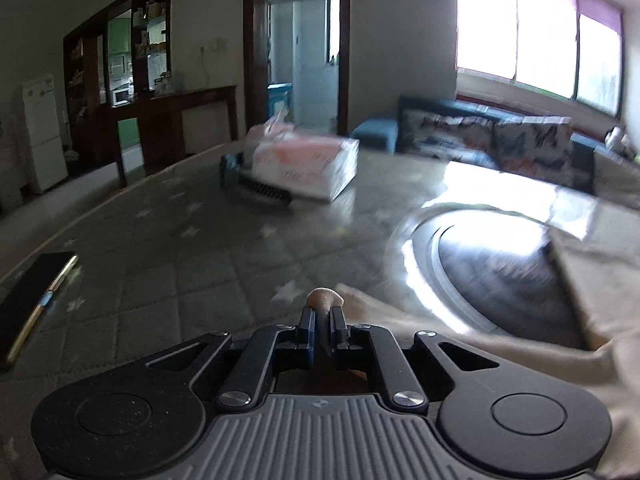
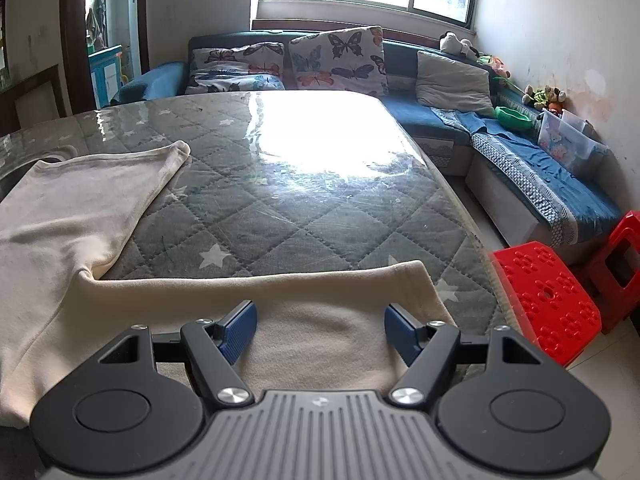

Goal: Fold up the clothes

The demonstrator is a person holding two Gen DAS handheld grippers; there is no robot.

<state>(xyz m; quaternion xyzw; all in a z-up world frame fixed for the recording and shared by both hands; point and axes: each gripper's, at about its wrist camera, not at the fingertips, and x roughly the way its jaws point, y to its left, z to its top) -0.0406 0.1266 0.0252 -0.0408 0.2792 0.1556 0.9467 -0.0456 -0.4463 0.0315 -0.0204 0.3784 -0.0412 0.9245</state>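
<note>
Quilted table [image 2: 280, 216]: tissue pack [image 1: 308, 168], phone [image 1: 32, 300].

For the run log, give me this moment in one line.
left gripper: shut on cream garment | right gripper: open over sleeve | quilted table

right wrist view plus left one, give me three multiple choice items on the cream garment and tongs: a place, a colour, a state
1. Where does the cream garment lie?
A. on the quilted table
B. on the sofa
C. on the red stool

2. What colour are the right tongs' pads?
A. red
B. blue
C. green

3. How are the left tongs?
A. wide open
B. shut on cloth
C. out of view

Answers: 1 A, it spreads over the star quilt; 2 B, both pads show blue; 3 B, a cream fold pokes out between them.
</note>
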